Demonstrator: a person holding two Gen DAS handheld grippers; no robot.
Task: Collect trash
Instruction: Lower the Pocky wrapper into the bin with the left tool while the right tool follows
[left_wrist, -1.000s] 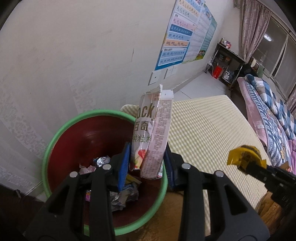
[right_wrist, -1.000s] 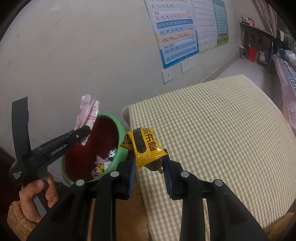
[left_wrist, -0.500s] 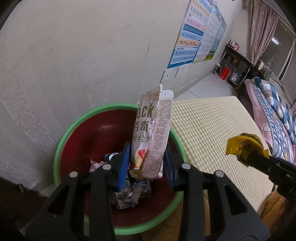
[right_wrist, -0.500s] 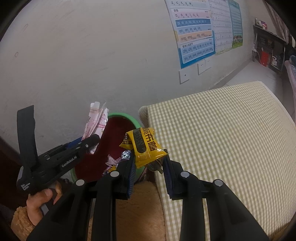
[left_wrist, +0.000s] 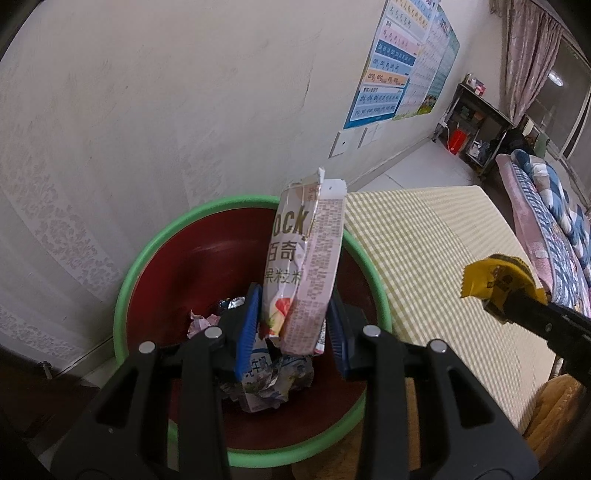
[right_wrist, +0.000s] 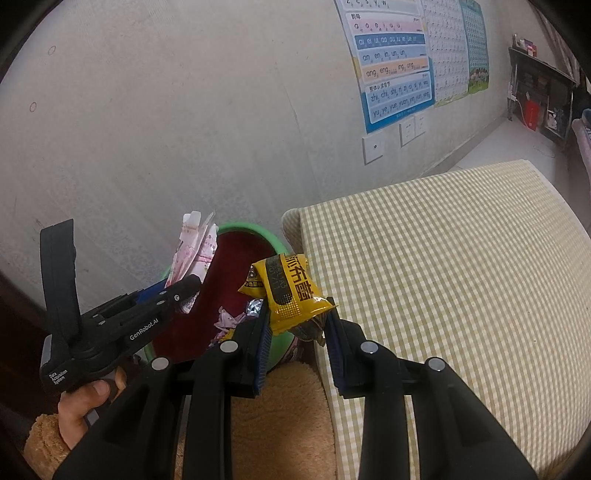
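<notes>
The left gripper (left_wrist: 291, 325) was clamped on a pink snack box (left_wrist: 306, 266), holding it upright above the red inside of a green-rimmed trash bin (left_wrist: 147, 251) that stood against the wall. Crumpled wrappers (left_wrist: 266, 380) lay at the bin's bottom. The right gripper (right_wrist: 297, 325) was clamped on a yellow snack packet (right_wrist: 290, 295), poised near the bin's rim, beside the edge of a bed with a checked cover (right_wrist: 443, 266). A hand (right_wrist: 81, 410) gripped the left tool's handle.

The bin (left_wrist: 155, 258) stands between wall (left_wrist: 147, 110) and table (left_wrist: 424, 258), apparently touching neither.
</notes>
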